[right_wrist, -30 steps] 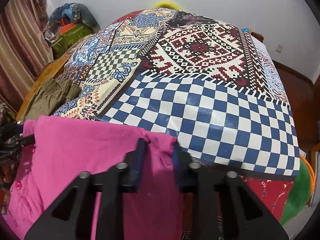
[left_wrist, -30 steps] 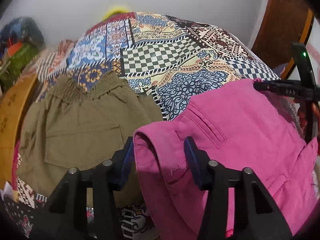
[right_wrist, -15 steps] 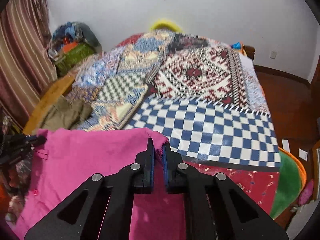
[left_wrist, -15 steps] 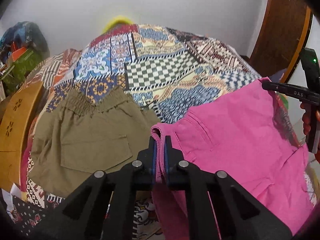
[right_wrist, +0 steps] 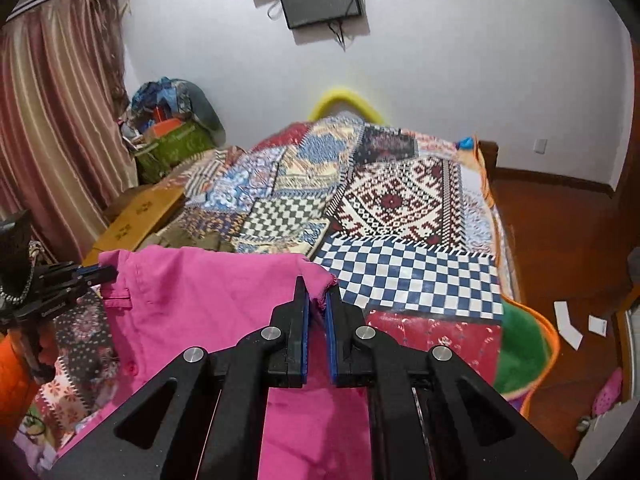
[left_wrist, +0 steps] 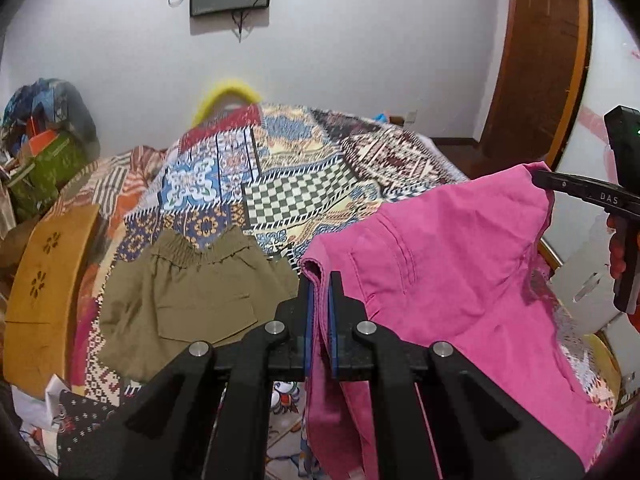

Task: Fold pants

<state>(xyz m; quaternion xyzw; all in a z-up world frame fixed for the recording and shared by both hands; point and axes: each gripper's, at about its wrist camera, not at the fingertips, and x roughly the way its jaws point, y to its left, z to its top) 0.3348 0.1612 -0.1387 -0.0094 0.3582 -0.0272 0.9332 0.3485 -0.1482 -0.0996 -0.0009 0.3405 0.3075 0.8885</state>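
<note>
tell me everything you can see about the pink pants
The pink pants look like woven cotton, with a belt loop, a button and a stitched pocket. They hang lifted above the patterned bedspread, stretched between the left gripper and right gripper, each shut on a top corner; the lower part drapes down.

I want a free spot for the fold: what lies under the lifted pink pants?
Under the pink pants, patterned bedspread shows beyond and beside their edges. The olive shorts lie beside them, not under. Whatever lies directly beneath is covered.

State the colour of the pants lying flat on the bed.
Olive green pants, clearest in the left wrist view.
</note>
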